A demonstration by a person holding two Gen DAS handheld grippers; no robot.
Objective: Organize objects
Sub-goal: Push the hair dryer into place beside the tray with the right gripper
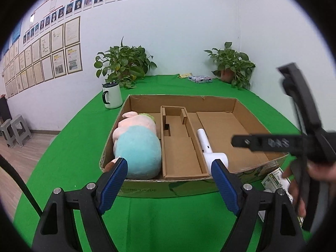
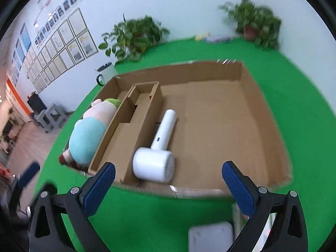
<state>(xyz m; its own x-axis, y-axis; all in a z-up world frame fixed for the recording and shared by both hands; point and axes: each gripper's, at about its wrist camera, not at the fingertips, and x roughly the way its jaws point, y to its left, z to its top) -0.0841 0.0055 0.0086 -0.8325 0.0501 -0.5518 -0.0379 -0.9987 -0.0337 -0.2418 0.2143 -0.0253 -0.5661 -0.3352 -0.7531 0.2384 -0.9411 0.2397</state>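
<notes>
Both grippers wide, empty. White box [image 2: 210,238] lies just below right gripper [image 2: 168,185], near side of cardboard tray [image 2: 271,113]; left gripper [image 1: 169,173] farther.

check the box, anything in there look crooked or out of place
Nothing is spilled or damaged. The white hair dryer lies on its side at a slant in the cardboard box, its head against the inner cardboard divider. The plush toy fills the narrow left compartment, its feet reaching the near rim.
</notes>
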